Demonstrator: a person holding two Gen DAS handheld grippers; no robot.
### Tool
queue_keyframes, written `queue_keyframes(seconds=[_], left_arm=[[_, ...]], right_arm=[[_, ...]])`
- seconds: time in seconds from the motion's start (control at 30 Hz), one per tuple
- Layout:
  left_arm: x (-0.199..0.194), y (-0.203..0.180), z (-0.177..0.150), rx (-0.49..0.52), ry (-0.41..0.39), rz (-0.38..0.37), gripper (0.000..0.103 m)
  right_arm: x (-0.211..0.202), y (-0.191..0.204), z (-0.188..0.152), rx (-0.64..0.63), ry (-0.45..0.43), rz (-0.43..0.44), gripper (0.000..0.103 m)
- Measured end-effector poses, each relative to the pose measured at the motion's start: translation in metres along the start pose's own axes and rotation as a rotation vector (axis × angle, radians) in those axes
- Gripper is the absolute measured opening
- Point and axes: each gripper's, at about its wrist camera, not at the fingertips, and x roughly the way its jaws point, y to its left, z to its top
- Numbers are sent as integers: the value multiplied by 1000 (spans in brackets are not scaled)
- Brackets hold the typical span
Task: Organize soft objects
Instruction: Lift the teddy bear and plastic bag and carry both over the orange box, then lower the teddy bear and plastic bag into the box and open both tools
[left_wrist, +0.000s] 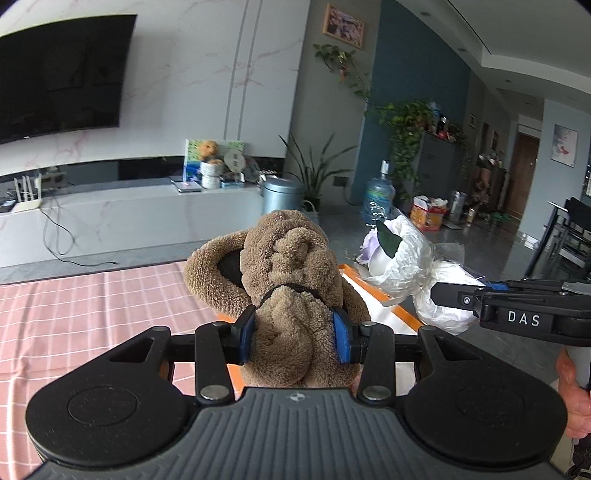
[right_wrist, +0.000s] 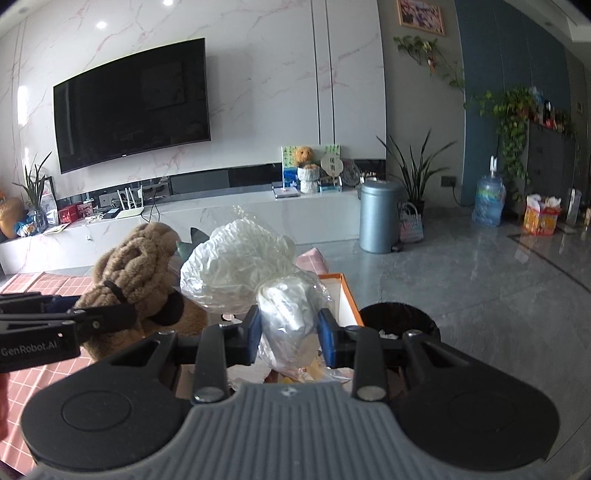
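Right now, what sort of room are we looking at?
Most likely a home living room: a big television hangs on a marble wall above a long low cabinet, with potted plants and a water jug on the tiled floor.

White capitals "DAS" stand on the dark body of the right gripper, seen side-on at the right edge of the left wrist view. White lettering "GenRobot.AI" stands on the dark body of the left gripper, seen side-on at the left edge of the right wrist view; its last letter runs into the edge of the casing. A round white fan on the television bench carries two dark characters, too small to read. The label on the water bottle and the print on the orange carton are too blurred to read.
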Motion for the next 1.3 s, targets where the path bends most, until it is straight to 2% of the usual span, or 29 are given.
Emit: queue_keyframes(seconds=[0.4, 0.8, 1.03, 1.3], left_arm=[[58, -12, 2, 97, 111, -28, 48], [106, -13, -5, 197, 221, 31, 48], [122, -14, -7, 240, 248, 71, 47], [126, -11, -8, 232, 264, 72, 47]], right_arm=[[57, -24, 7, 1, 129, -19, 32], [141, -27, 10, -84, 274, -33, 32], [183, -22, 8, -120, 348, -54, 32], [215, -13, 3, -180, 426, -82, 35]])
